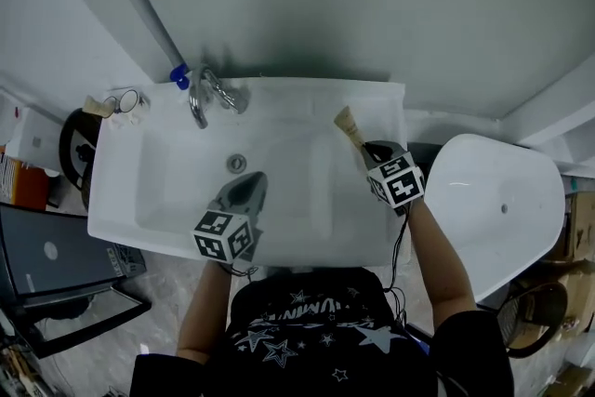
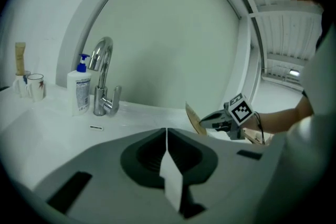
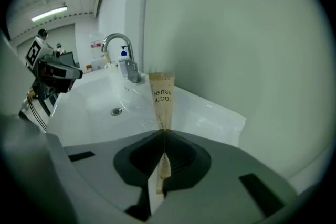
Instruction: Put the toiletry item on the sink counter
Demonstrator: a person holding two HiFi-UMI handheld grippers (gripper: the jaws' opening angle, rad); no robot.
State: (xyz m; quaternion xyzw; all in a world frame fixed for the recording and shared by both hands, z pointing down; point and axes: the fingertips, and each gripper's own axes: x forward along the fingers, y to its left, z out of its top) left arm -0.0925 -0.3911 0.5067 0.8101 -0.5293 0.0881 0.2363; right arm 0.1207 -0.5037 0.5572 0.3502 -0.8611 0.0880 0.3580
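The toiletry item is a brown paper toothbrush packet. My right gripper is shut on its lower end, and the packet stands up out of the jaws over the right side of the white sink counter. In the left gripper view the packet shows ahead of the right gripper. My left gripper hangs over the front of the basin, shut, with nothing in it.
A chrome faucet stands at the back left of the basin, with a pump soap bottle beside it and cups further left. The drain lies mid-basin. A white toilet lid sits to the right.
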